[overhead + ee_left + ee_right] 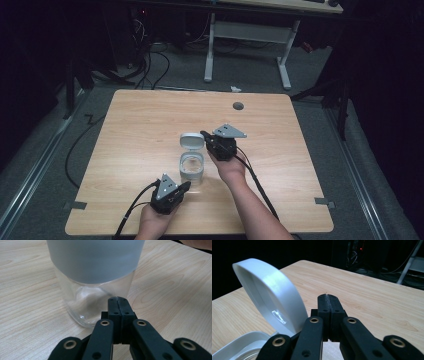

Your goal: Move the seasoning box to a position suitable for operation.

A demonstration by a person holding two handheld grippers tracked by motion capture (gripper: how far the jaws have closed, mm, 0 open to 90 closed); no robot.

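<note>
A clear glass jar (191, 169) with a grey plastic collar stands at the middle of the wooden table (140, 125). Its grey flip lid (192, 141) is swung open and stands up behind the mouth. My left gripper (186, 186) is shut and empty, its tips right at the jar's near right base; in the left gripper view the jar (95, 287) looms just beyond the closed left gripper (118, 299). My right gripper (204, 135) is shut beside the lid's right edge; in the right gripper view the lid (269, 295) rises just left of the closed right gripper (327, 296).
A round grey cable hole (238, 105) sits near the table's far edge. Black cables trail from both grippers off the front edge. Beyond the table are a white desk frame (250, 35) and loose cables on the floor.
</note>
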